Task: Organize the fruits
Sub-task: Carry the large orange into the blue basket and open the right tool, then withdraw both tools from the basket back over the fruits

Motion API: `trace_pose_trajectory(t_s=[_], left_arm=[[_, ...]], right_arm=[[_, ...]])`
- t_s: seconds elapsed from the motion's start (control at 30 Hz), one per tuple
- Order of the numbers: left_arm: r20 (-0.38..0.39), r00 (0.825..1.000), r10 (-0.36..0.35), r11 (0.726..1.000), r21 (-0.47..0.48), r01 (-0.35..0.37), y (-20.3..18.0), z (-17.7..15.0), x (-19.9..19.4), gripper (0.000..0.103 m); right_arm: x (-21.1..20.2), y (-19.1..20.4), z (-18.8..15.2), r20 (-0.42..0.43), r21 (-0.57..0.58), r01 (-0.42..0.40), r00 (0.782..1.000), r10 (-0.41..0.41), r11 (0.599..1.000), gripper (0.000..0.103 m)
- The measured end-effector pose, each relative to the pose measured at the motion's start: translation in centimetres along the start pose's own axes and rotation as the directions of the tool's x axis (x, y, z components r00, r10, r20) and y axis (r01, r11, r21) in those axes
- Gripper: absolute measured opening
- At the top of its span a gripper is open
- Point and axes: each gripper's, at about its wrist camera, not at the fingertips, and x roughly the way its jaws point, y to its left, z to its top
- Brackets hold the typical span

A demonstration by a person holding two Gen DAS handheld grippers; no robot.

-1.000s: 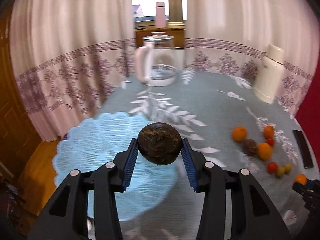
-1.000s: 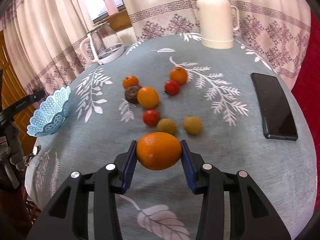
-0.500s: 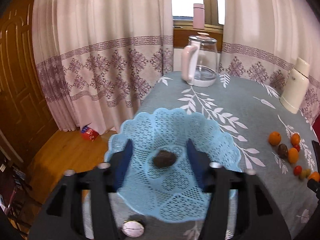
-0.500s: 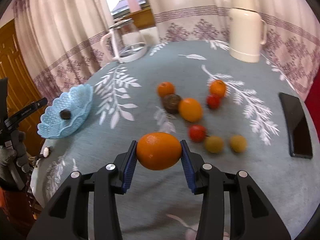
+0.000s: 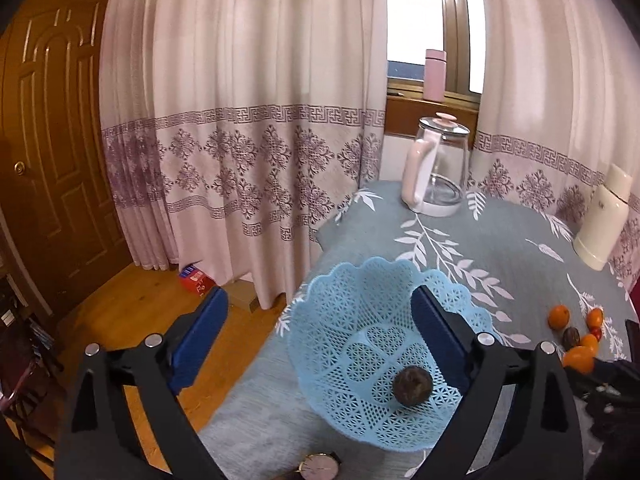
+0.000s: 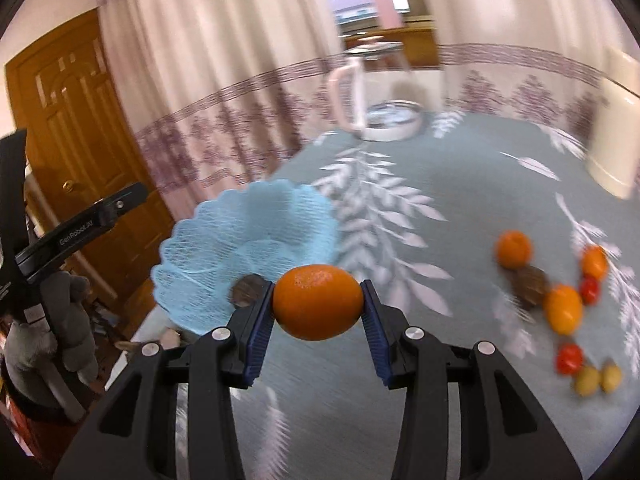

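A round dark-brown fruit lies alone in the light-blue lattice plastic basket, low right of centre in the left wrist view. A smooth oval orange sits mid-frame in the right wrist view, held crosswise. Small orange, red, yellow and brown fruits cluster on the cloth at right.

watch cut by bottom edge | phone mostly hidden, right edge | right view motion-blurred | flask cropped
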Motion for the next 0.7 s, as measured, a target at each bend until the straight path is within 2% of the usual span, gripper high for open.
trace_pose_trajectory(t_s=[0.3,0.47,0.57,0.7], left_arm=[[-0.003,1.0,0.007,0.999,-0.035,-0.007,1.1,0.2,0.1,0.096],[0.007,0.999,0.04,0.999,-0.032,-0.04,1.0,0.4,0.1,0.096],[0.013,0.999,0.036,0.999,-0.028,-0.036,0.8,0.5,-0.2,0.096],[0.018,0.999,0.034,0.999,-0.03,-0.034,0.8,0.5,-0.3,0.096]], right_arm=[[5.0,5.4,1.3,-0.05,-0.051,-0.081,0.996,0.079,0.995,0.043],[6.8,7.5,0.7,-0.088,-0.063,-0.128,0.989,0.122,0.99,0.043],[7.2,7.9,0.4,-0.096,-0.068,-0.141,0.986,0.134,0.988,0.048],[6.8,7.2,0.3,-0.079,-0.058,-0.122,0.99,0.118,0.991,0.049]])
